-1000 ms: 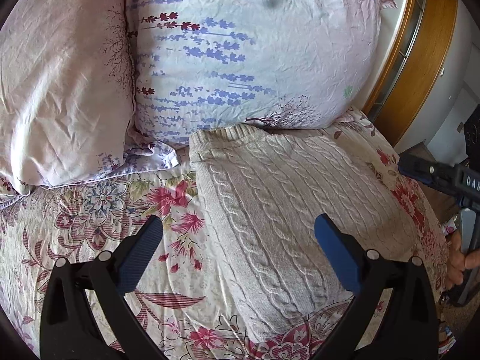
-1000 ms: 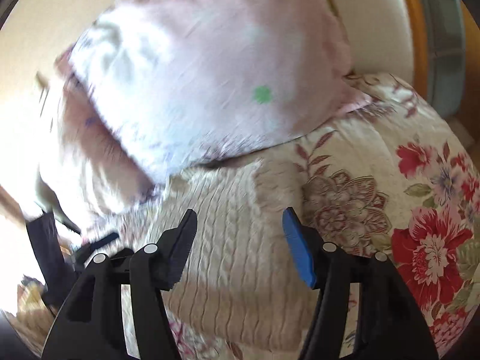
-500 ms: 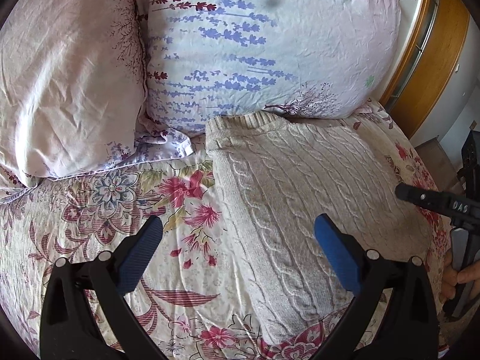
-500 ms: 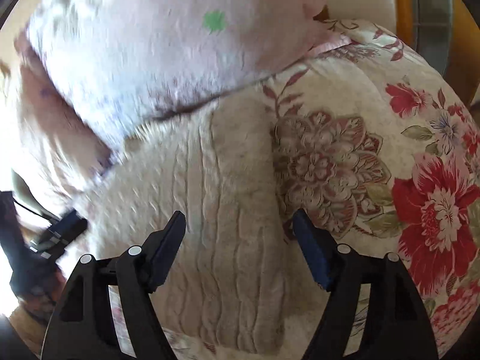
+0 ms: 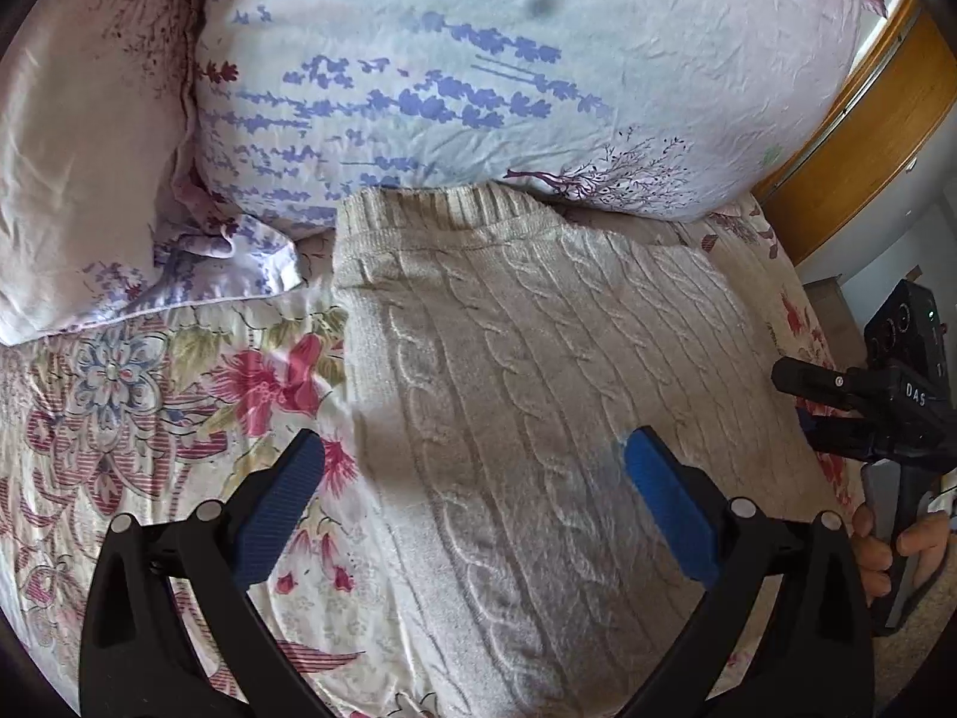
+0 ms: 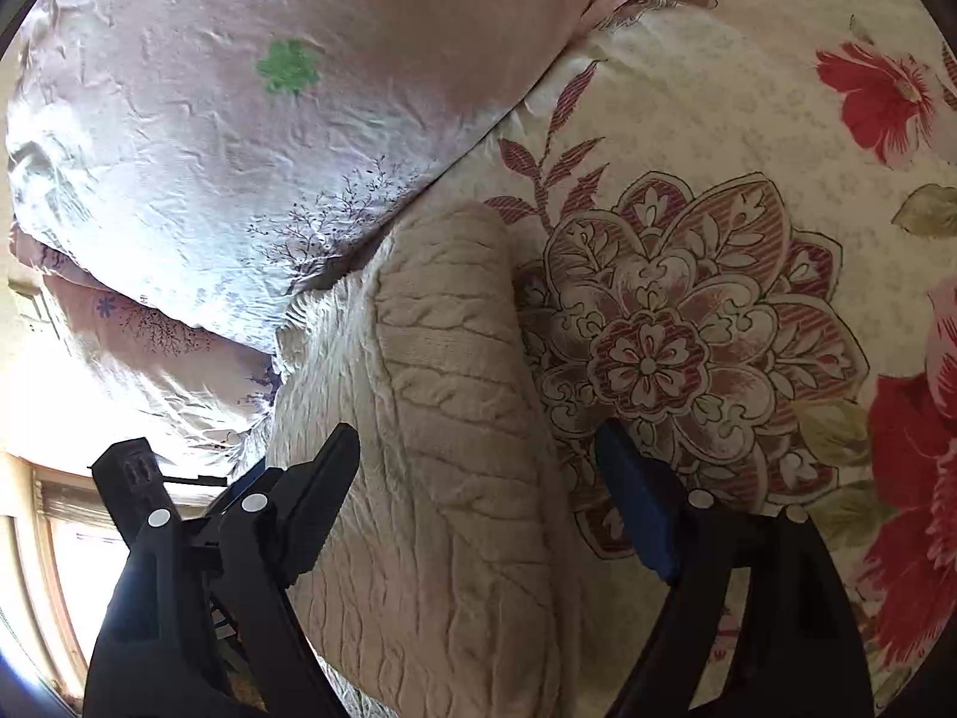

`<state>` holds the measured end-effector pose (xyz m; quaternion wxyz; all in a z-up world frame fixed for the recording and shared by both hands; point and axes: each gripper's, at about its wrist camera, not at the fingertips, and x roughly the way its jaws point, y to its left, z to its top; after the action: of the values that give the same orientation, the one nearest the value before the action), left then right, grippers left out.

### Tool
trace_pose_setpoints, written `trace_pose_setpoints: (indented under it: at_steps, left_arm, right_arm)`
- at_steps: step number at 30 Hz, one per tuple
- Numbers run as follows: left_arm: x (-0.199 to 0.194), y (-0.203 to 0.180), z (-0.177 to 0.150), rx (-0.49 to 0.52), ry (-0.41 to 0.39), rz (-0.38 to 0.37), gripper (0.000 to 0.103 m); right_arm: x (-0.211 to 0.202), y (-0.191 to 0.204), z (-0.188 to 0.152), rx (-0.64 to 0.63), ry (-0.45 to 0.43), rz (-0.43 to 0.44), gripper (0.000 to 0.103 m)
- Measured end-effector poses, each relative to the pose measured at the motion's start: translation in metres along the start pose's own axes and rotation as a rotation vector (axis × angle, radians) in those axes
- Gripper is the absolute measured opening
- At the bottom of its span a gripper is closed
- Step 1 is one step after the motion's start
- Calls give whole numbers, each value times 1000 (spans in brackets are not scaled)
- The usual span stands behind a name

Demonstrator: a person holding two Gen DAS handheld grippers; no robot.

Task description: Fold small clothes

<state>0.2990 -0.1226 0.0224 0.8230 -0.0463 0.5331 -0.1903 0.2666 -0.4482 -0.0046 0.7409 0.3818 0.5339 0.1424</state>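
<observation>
A cream cable-knit sweater [image 5: 538,395] lies folded on the floral bedspread [image 5: 137,419], its ribbed hem against the pillows. My left gripper [image 5: 472,496] is open and empty, low over the sweater's left edge. My right gripper [image 6: 478,490] is open and empty, straddling the sweater's thick folded right edge [image 6: 454,395]. The right gripper also shows in the left wrist view [image 5: 867,413] at the sweater's right side, held by a hand. The left gripper's body shows at the lower left of the right wrist view [image 6: 143,490].
Two pillows lie behind the sweater: a pale pink one [image 5: 78,137] at left and a lavender-print one [image 5: 508,72] touching the hem. A wooden bed frame [image 5: 861,137] runs at the right. The bedspread [image 6: 718,239] curves down at the bed's right edge.
Both grippers have moved forward and lower toward the sweater. The right gripper has opened wider and now straddles the sweater's right folded edge. The sweater has not moved.
</observation>
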Motion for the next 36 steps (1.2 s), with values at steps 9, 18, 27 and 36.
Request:
trace_pose_setpoints:
  at_steps: [9,18,27,36]
  left_arm:
    - [20,30,5,-202,69,-229,90]
    - [13,59,0,-306,64,-304,62]
    - [9,54,-2,-264,31,-322,37]
    - [-53,72,-19,-212,-55,-398,33]
  right_arm:
    - [2,-16,-5,66,58,170,83]
    - [17,-4,-12,0,122,165,78]
    - [39,-2,-24,16,132,219,46]
    - [41,28,-50,-8,118,365,40]
